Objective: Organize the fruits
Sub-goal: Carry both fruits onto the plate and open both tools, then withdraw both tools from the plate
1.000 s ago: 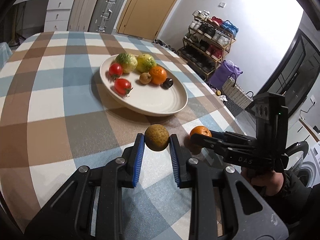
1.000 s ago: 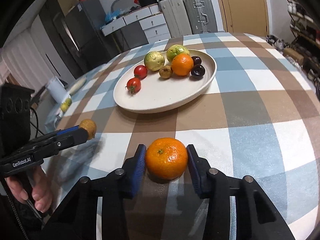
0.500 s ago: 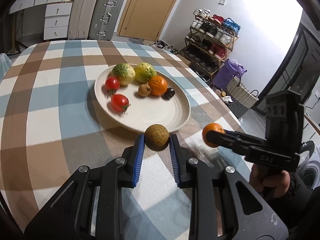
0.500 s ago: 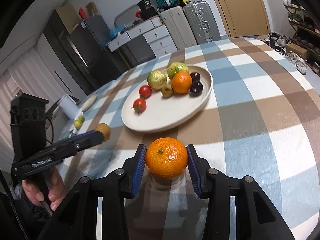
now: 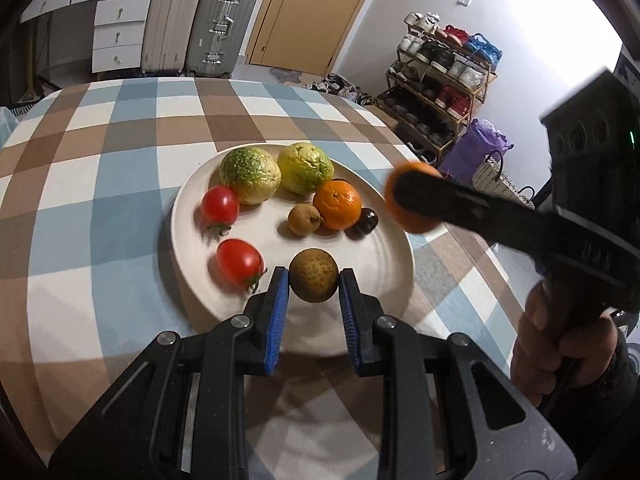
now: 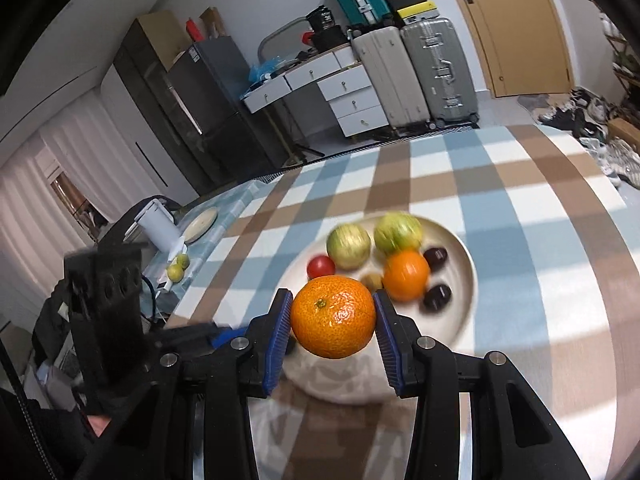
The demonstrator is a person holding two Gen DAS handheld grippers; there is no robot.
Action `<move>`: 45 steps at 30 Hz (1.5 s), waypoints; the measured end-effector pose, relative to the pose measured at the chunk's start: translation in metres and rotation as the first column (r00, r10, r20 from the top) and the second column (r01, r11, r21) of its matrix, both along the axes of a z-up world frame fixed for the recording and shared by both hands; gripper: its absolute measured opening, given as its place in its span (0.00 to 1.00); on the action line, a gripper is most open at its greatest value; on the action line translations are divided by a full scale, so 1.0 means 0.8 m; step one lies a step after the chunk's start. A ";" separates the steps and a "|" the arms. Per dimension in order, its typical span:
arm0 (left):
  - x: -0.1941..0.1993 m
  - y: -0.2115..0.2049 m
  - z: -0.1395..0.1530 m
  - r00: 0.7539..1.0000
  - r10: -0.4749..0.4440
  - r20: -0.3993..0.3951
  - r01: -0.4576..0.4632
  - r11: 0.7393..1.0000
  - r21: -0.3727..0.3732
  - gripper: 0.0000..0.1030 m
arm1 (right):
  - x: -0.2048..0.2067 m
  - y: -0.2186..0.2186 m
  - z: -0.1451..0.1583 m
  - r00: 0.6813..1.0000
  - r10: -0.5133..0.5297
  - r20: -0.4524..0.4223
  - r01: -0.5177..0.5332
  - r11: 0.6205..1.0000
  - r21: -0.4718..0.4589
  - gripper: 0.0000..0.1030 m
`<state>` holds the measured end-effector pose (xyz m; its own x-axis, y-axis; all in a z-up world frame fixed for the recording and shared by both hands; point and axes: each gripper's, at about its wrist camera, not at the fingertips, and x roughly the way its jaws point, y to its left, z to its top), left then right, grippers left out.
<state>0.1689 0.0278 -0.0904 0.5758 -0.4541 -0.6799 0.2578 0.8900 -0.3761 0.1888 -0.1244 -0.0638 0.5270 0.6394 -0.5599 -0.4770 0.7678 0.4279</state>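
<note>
Here, dimpled round mandarin (image 6: pixel 333 317), rough brown fruit (image 5: pixel 314 275), smooth plate (image 5: pixel 394 264)

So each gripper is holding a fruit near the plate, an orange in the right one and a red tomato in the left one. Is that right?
Not quite. The left gripper holds a small brown fruit, not a tomato; both red tomatoes lie on the plate, as the left wrist view shows. The right gripper does hold an orange.

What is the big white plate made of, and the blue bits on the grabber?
The plate looks like glazed ceramic, possibly melamine: cream, smooth, softly shiny, with faint rings. The blue pads on the left gripper look like ribbed rubber: matte, with fine grooves.
</note>
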 end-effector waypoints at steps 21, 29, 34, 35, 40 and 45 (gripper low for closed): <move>0.049 -0.004 -0.033 0.998 -0.004 -0.068 0.006 1.000 0.021 0.22 | 0.086 0.068 -0.052 0.985 0.061 -0.161 -0.075 0.994 -0.082 0.41; 0.043 -0.006 -0.025 0.998 -0.009 -0.067 0.011 1.000 0.028 0.54 | 0.078 0.054 -0.036 0.993 0.049 -0.108 -0.053 0.998 -0.035 0.70; 0.027 -0.003 -0.007 0.999 0.022 -0.028 -0.021 0.999 0.035 0.72 | 0.057 0.023 -0.015 0.999 0.000 -0.051 0.002 1.000 0.025 0.86; 0.025 -0.002 -0.004 0.999 0.026 -0.027 -0.025 0.999 0.033 0.72 | 0.052 0.016 -0.012 0.999 -0.020 -0.041 0.021 0.999 0.030 0.87; 0.001 0.000 0.018 0.999 0.049 -0.004 -0.049 0.998 0.045 0.73 | 0.021 -0.013 0.005 0.997 -0.071 -0.001 0.071 0.996 0.050 0.90; -0.033 0.002 0.047 0.995 0.087 0.056 -0.091 0.994 0.067 0.80 | -0.022 -0.031 0.025 0.992 -0.107 0.071 0.102 0.993 0.066 0.97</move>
<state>0.1425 0.0291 -0.0524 0.6479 -0.3525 -0.6752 0.1944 0.9337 -0.3008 0.1711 -0.1492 -0.0435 0.6314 0.6112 -0.4772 -0.4282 0.7879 0.4426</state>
